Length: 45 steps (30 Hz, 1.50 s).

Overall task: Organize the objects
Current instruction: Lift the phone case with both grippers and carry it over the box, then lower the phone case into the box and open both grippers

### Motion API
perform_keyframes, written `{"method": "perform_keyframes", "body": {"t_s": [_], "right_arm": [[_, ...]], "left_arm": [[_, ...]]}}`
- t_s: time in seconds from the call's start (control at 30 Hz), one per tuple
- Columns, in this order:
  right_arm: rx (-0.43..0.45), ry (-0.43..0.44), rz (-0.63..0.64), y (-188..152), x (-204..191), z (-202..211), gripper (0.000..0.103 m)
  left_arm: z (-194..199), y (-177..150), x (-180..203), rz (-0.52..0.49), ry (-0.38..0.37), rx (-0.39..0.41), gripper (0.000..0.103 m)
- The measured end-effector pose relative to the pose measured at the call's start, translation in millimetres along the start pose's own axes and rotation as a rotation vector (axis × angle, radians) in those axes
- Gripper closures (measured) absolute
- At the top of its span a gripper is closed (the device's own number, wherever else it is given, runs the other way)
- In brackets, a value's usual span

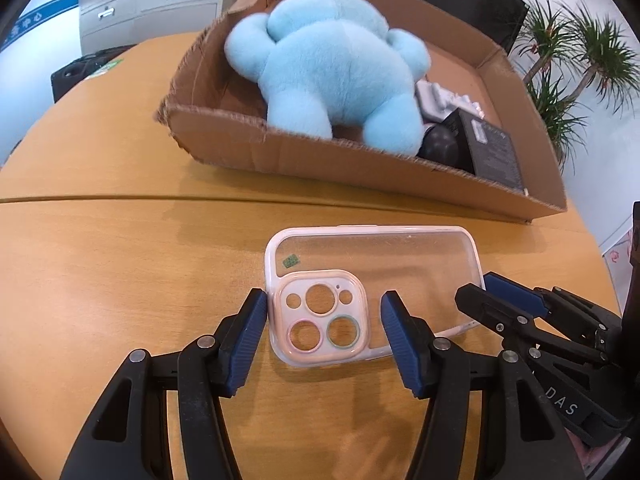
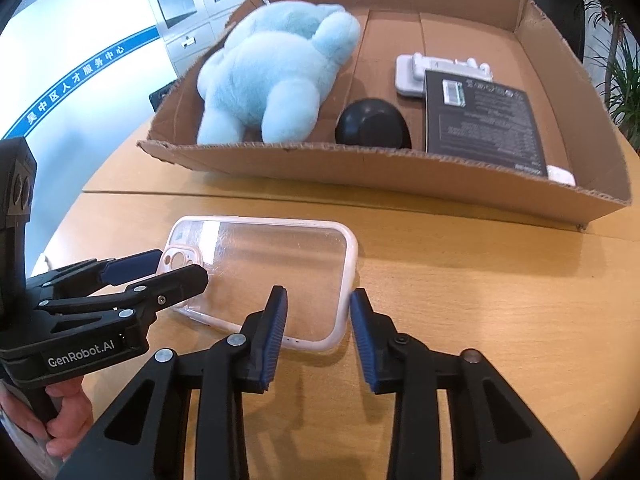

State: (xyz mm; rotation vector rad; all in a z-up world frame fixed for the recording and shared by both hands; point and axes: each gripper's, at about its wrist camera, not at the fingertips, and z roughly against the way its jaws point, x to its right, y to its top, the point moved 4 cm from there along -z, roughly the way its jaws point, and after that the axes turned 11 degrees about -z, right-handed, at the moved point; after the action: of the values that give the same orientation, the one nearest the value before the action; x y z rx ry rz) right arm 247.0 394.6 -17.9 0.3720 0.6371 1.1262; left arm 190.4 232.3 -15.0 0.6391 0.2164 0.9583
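Case: a clear phone case (image 1: 380,264) with a pale rim lies flat on the surface (image 1: 120,260), open side up, just in front of the box, its long side running across both views.
Case ends: the camera cut-outs are at the left end; the plain end is at the right.
Left claw (image 1: 324,296): released; its pads stand apart with the camera block between them, the left pad just beside the case's end rim, the right pad over the clear back.
Right claw (image 2: 319,293): nearly closed, with only a narrow gap, the near right corner of the case sitting between the pads; I cannot tell whether they press on it.
Hand (image 2: 64,412): fingers wrap the left claw's handle at the lower left of the right wrist view.
Box (image 1: 320,156): a shallow cardboard tray with torn edges, on the surface behind the case.
Box contents: a blue plush (image 1: 332,64) lies on the left; right of it are a black dome (image 2: 372,122), a black pack (image 2: 480,116) and a white gadget (image 2: 412,72) partly under the pack.
Background: a grey cabinet (image 1: 152,0) and a plant (image 1: 568,52).
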Motion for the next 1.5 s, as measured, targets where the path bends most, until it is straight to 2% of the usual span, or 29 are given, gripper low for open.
{"method": "perform_keyframes", "body": {"t_s": [0.3, 0.73, 1.07, 1.3, 1.5], "right_arm": [[0.081, -0.003, 0.020, 11, -7, 37, 0.073], [0.178, -0.036, 0.020, 50, 6, 69, 0.073], [0.223, -0.068, -0.012, 84, 30, 74, 0.073], [0.229, -0.099, -0.026, 109, 48, 63, 0.073], [0.227, -0.120, -0.033, 134, 56, 44, 0.073]], "left_arm": [[38, 14, 12, -0.025, 0.012, 0.070, 0.045], [58, 70, 46, -0.106, 0.002, 0.144, 0.045], [48, 115, 69, -0.149, -0.005, 0.162, 0.045], [21, 147, 81, -0.188, 0.004, 0.145, 0.045], [-3, 176, 77, -0.176, 0.003, 0.140, 0.045]]}}
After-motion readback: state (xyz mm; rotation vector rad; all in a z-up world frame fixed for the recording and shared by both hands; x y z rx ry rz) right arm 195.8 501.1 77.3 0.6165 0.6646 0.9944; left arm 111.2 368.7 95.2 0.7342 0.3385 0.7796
